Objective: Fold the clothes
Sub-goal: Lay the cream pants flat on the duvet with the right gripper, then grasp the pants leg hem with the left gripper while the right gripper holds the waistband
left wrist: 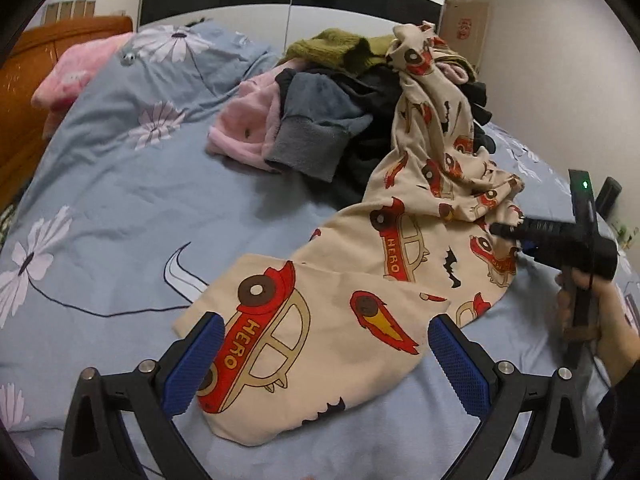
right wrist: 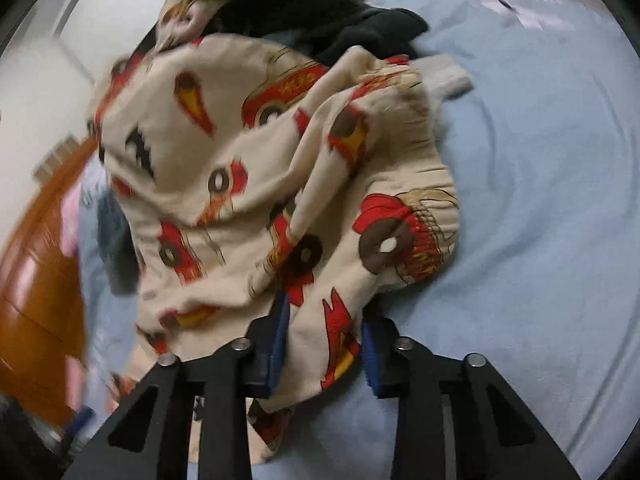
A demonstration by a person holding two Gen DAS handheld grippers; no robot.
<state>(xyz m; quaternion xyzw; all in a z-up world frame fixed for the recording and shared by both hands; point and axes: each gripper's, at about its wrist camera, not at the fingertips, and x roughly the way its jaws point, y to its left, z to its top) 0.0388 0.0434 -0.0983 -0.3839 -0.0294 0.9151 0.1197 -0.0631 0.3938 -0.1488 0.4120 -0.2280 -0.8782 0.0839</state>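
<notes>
Item: cream car-print pyjama trousers [left wrist: 400, 240], trailing off the clothes pile [left wrist: 328, 112] across the blue bedspread [left wrist: 100, 184]. One leg end lies between the wide-open left gripper [left wrist: 324, 356]; the right gripper [right wrist: 324, 344] pinches bunched waistband fabric. Long axis runs between both tools.

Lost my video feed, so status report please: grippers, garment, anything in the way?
Left gripper open over the car-print garment. Right gripper shut on its bunched fabric. Far end draped on the clothes pile.
</notes>
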